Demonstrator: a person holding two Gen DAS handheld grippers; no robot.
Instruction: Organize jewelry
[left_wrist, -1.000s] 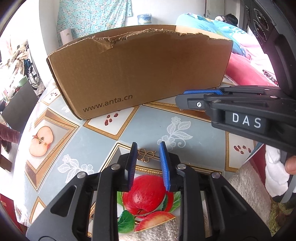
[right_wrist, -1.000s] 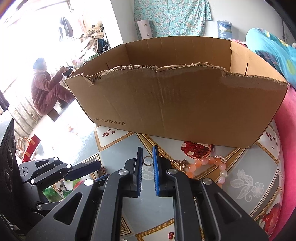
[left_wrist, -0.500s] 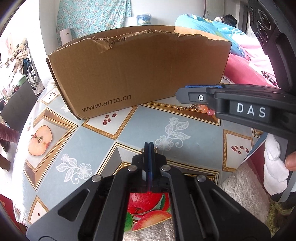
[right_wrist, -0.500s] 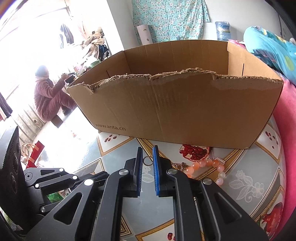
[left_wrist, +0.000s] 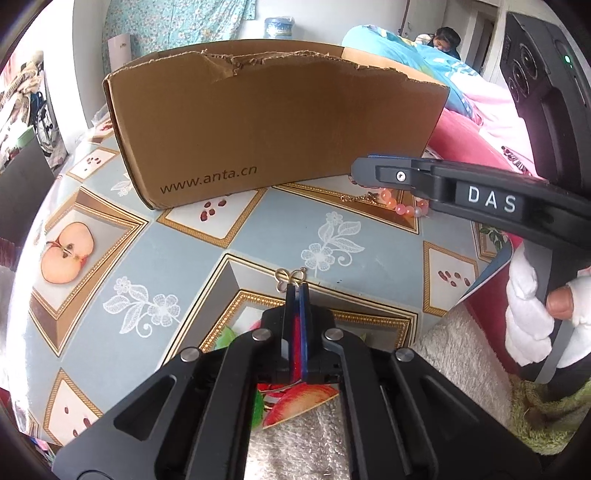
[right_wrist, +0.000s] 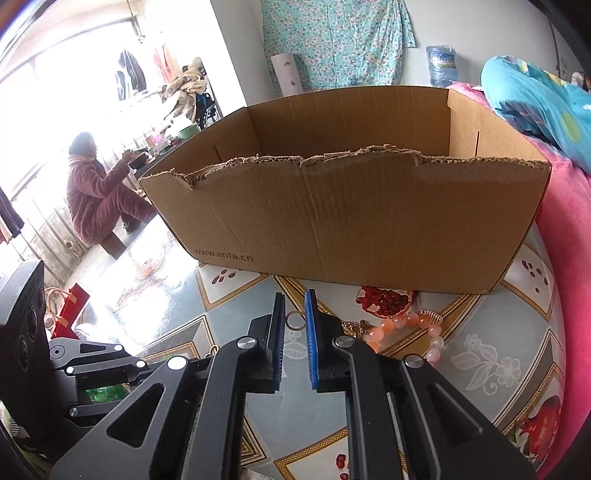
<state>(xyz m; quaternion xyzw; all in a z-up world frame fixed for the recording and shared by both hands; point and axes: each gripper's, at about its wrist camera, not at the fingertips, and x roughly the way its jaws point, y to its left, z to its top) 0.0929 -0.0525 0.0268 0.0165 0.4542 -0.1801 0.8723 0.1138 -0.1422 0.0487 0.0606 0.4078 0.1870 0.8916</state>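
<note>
**Left gripper clamped on gold charm; right gripper narrow around a ring**

Writing: the box (left_wrist: 273, 122) carries "www.anta.cn" on its near wall, low at the left end. The right gripper's arm reads "DAS" in white letters, seen from the left wrist view. No other legible text.

Left gripper (left_wrist: 296, 291): jaws closed on a small gold charm (left_wrist: 290, 276), whose looped wire shape sticks out just beyond the tips at 12 o'clock. It has been closing within the last second and has eased very slightly. The charm sits over the patterned tablecloth (left_wrist: 258, 236); whether it is lifted clear cannot be told.

Right gripper (right_wrist: 294, 295): jaws narrow, with a slim gap. A small ring (right_wrist: 294, 320) lies on the cloth between the fingers; whether the pads press it cannot be told.

Remaining jewelry: a bracelet (right_wrist: 410, 326) of pink and white beads lies on the cloth at 3 o'clock of the right gripper's tips, near the box's front wall. A gold chain piece (right_wrist: 352, 325) lies touching it.
</note>
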